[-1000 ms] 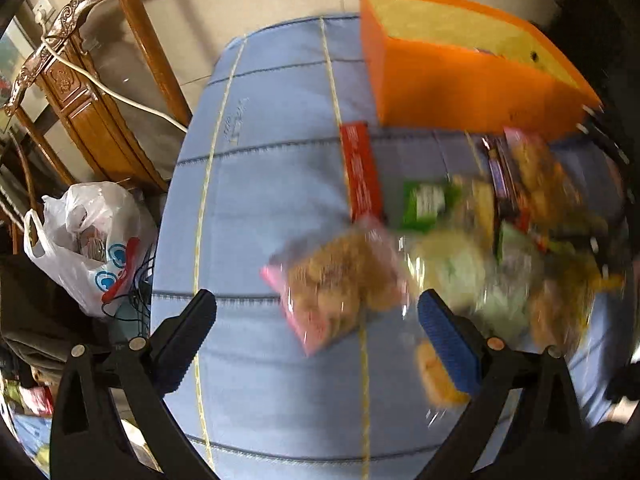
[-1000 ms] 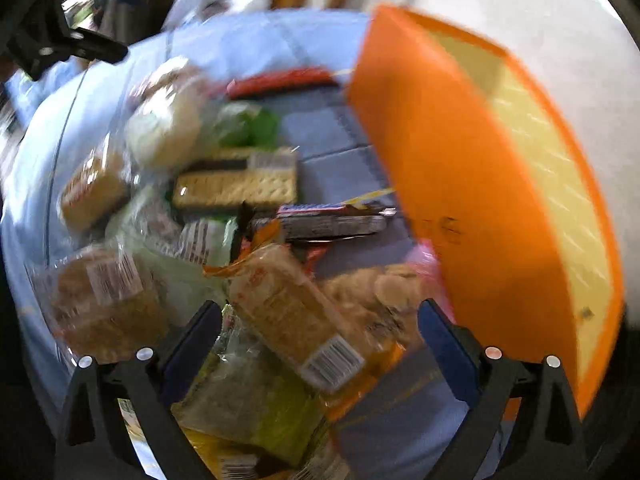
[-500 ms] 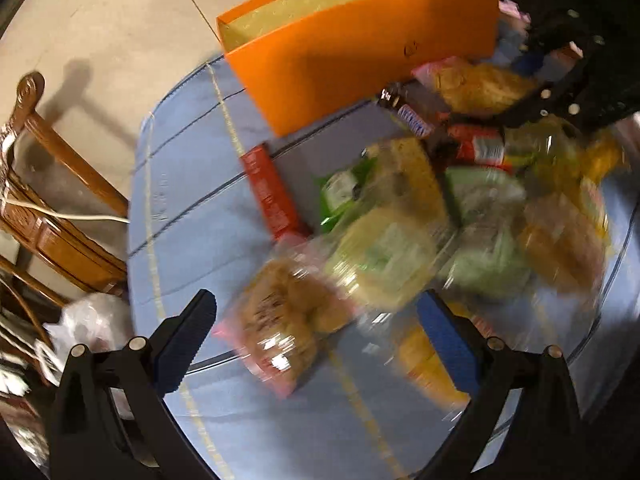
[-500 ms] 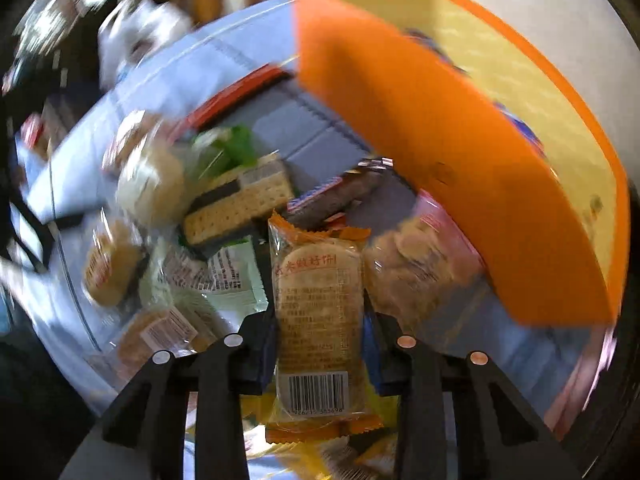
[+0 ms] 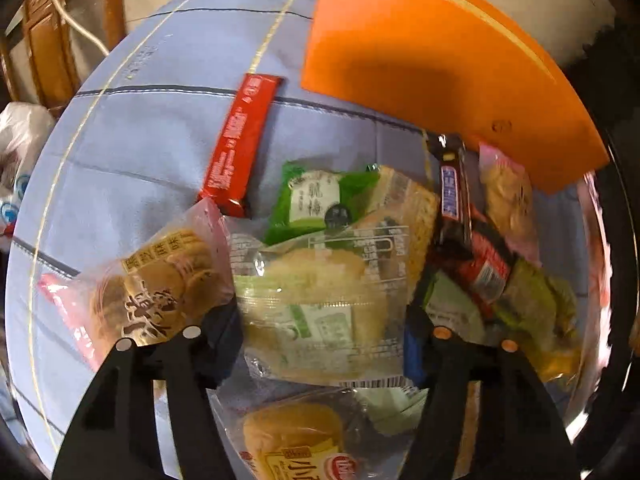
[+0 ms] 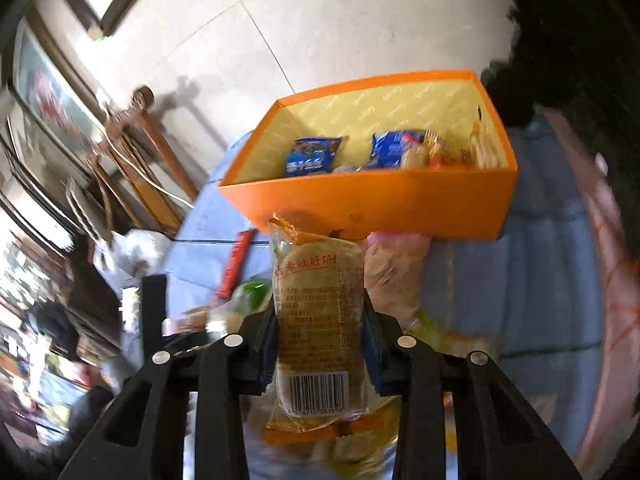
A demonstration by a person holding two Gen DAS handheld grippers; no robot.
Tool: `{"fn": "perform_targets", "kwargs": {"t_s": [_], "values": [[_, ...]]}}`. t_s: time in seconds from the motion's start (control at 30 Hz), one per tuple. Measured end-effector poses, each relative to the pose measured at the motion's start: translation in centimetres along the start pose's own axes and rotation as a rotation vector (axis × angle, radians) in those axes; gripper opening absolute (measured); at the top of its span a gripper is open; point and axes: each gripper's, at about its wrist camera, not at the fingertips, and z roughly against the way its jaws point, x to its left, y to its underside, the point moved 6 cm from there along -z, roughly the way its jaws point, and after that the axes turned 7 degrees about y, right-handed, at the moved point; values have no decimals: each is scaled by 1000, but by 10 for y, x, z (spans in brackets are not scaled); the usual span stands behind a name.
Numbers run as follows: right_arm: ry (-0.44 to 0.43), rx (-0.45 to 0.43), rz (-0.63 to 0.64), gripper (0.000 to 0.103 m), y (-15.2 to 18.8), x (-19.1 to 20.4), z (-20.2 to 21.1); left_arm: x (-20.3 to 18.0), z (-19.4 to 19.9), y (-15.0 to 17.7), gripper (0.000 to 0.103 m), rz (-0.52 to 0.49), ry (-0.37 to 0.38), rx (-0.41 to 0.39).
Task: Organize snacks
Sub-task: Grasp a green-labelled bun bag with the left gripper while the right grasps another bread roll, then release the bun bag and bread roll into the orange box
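Observation:
My right gripper [image 6: 320, 344] is shut on an orange-wrapped cracker pack [image 6: 320, 280] and holds it upright above the table, just in front of the orange box [image 6: 368, 196]. Blue snack packs [image 6: 312, 156] and others lie inside the box. My left gripper [image 5: 320, 344] points down into the snack pile. Its jaws are closing on a clear pack with a pale bun and a green label [image 5: 320, 280], and the pads touch the pack's two sides. A pink cookie bag [image 5: 152, 292] lies against the left finger.
On the blue tablecloth [image 5: 140, 120] lie a long red bar [image 5: 240, 140], a green pack [image 5: 316, 200], a dark bar [image 5: 450, 196] and a yellow cake pack [image 5: 296, 440]. The orange box [image 5: 420, 60] stands at the back right. A wooden chair [image 6: 136, 160] and a white bag [image 5: 20, 152] are beyond the table's left edge.
The right gripper shut on the cracker pack, rolled and lifted it up to the box. The left gripper sank into the pile and its jaws narrowed around the clear bun pack.

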Motion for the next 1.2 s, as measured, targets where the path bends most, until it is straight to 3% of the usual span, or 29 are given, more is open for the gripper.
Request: {"fn": "perform_targets", "kwargs": {"t_s": [0.13, 0.27, 0.33, 0.4, 0.47, 0.57, 0.67, 0.77, 0.83, 0.97, 1.07, 1.1, 1.13, 1.17, 1.2], "values": [[56, -34, 13, 36, -3, -9, 12, -10, 23, -5, 61, -69, -67, -38], [76, -78, -37, 36, -14, -17, 33, -19, 60, -7, 61, -42, -5, -47], [125, -96, -49, 36, -28, -24, 43, -32, 81, -14, 62, -71, 5, -80], [150, -118, -73, 36, -47, -34, 49, -47, 94, -34, 62, -159, -30, -107], [170, -130, -69, 36, -68, -41, 50, -51, 99, -56, 61, -182, -60, -117], [283, -140, -24, 36, -102, -50, 42, -68, 119, -104, 62, -209, -51, -167], [282, -119, -55, 36, -136, -62, 22, -89, 133, -154, 62, -286, -101, -241], [291, -102, -72, 36, -158, -69, 6, -93, 138, -195, 62, -231, -91, -249], [316, -96, -52, 36, -171, -70, -3, -97, 138, -215, 62, -202, -59, -263], [347, -102, -20, 36, -188, -66, -8, -103, 131, -237, 62, -223, -105, -270], [370, -123, -22, 36, -194, -66, -6, -114, 127, -235, 64, -223, -39, -271], [381, -130, -10, 38, -195, -64, -6, -114, 126, -235, 66, -215, -43, -276], [381, -128, 2, 49, -198, -63, -7, -116, 125, -235, 70, -220, -59, -280], [371, -122, 6, 68, -199, -64, -9, -117, 124, -235, 92, -237, -83, -278], [374, -124, -9, 100, -199, -65, -9, -120, 124, -235, 99, -260, -116, -282]]}}
